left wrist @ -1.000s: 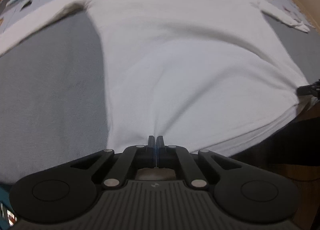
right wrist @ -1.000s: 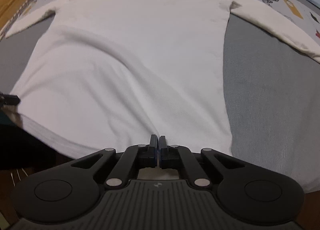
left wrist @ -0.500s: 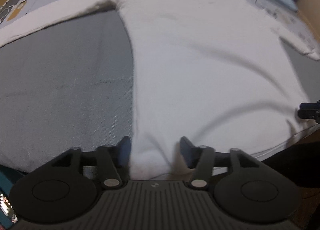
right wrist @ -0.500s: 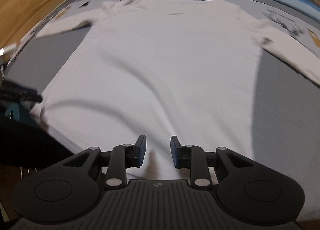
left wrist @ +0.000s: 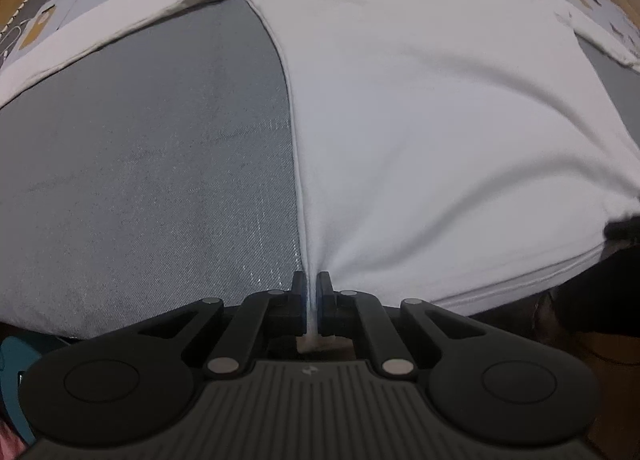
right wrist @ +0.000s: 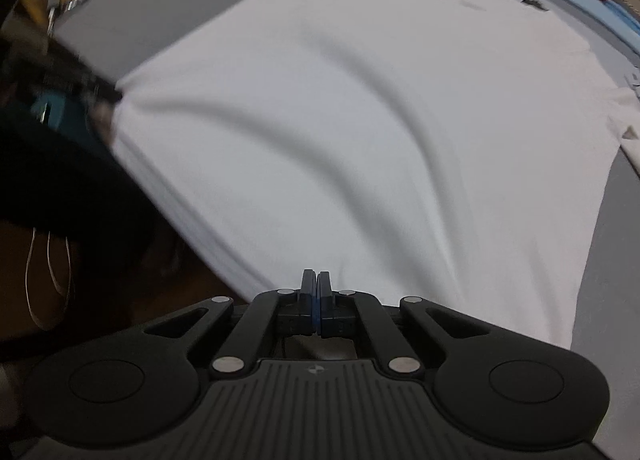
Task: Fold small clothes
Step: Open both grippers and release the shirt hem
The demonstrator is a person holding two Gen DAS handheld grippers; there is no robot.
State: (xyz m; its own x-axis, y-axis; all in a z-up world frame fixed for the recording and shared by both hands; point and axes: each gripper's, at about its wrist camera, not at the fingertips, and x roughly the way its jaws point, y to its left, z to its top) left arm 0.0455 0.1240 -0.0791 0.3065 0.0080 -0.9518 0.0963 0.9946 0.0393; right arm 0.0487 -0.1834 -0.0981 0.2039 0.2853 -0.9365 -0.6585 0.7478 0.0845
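The white long-sleeved shirt lies spread flat on the grey worktop, collar at the far edge, sleeves extended outward. The left gripper is clamped on the shirt's hem corner at the side seam. The right gripper is closed on the hem nearer the opposite corner. Holding both hem points keeps the fabric taut, probably so the lower edge can be lifted evenly toward the collar.

Grey mat, wooden floor

Two low, close wrist views from the hem, both facing the white shirt
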